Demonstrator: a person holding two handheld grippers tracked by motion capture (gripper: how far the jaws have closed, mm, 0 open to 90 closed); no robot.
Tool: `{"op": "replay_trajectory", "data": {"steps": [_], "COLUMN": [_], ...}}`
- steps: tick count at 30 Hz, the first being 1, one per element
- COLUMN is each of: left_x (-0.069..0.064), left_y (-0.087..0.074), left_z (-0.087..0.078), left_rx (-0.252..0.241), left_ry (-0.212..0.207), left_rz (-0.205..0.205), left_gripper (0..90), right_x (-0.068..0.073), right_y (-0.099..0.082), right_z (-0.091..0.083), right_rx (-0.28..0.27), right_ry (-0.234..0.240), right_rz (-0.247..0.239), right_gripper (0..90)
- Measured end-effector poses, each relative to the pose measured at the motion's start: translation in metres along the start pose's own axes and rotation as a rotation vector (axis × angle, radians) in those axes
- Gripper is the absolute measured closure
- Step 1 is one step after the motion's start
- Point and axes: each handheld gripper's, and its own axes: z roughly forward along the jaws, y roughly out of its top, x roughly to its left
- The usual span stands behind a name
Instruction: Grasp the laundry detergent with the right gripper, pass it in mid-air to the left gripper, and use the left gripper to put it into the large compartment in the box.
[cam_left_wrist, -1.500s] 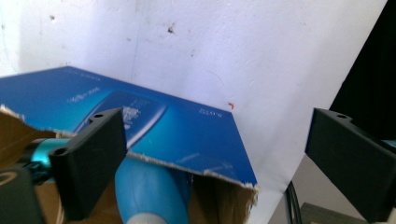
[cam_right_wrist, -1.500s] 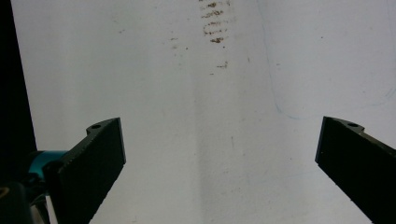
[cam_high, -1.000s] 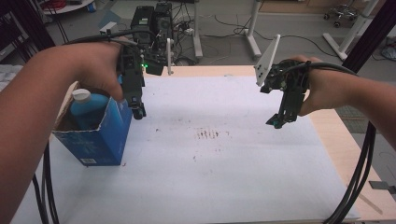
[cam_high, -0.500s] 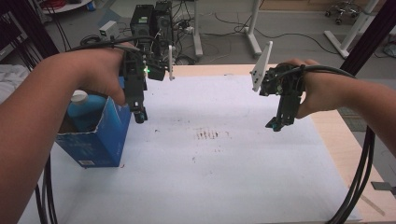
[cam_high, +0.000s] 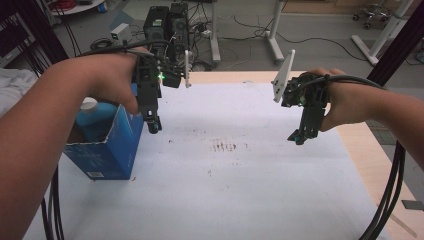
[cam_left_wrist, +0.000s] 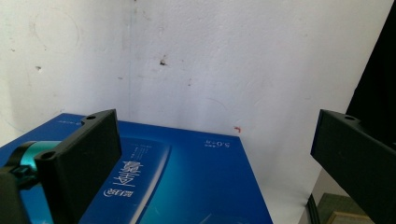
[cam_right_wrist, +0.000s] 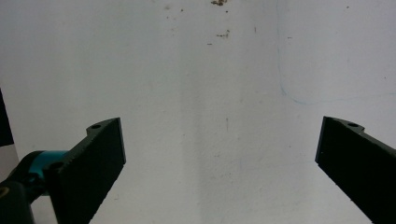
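1. The left tongs (cam_high: 154, 125) hang just beside the upper right corner of the blue box (cam_high: 107, 150), their tips pointing down at the white-covered surface (cam_high: 225, 190). Compared with a second ago they sit a little higher and farther toward the far edge of the surface; then the tips were level with the box's open top edge.
2. In the left gripper view the left tongs' jaws stand wide apart with nothing between them. The printed blue face of the box (cam_left_wrist: 187, 182) lies below them, nearer the left jaw, with bare white surface beyond.
3. The blue box stands on the left part of the surface, open at the top, with a pale blue bottle (cam_high: 95, 120) and its white cap (cam_high: 89, 104) upright inside. Box and bottle are in the same place as in both earlier frames.
4. The person's left hand (cam_high: 107, 80) has lifted slightly along with the left tongs, and the forearm now covers more of the box's far side in the high view.
5. The right tongs (cam_high: 298, 136) hover over the right part of the surface, well apart from the box and tilted down. Their position has hardly changed across the three frames, apart from a slight drift toward the person's right.
6. In the right gripper view the right tongs' jaws are spread wide and hold nothing; under them is stained white surface with a faint blue line (cam_right_wrist: 299, 95).
7. The dark smudge (cam_high: 225, 146) in the middle of the surface lies between the two tongs, untouched and unchanged.
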Motion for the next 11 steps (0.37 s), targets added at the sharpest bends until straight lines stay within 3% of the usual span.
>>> {"op": "replay_trajectory", "data": {"steps": [11], "left_x": [-0.0002], "left_y": [0.0003], "left_z": [0.0013], "left_rx": [0.005], "left_ry": [0.001], "left_rz": [0.004], "left_gripper": [1.6], "right_x": [0.0009], "right_y": [0.0001], "right_z": [-0.0008], "right_rx": [-0.007], "right_ry": [-0.006], "right_rz": [0.005], "right_gripper": [0.9]}}
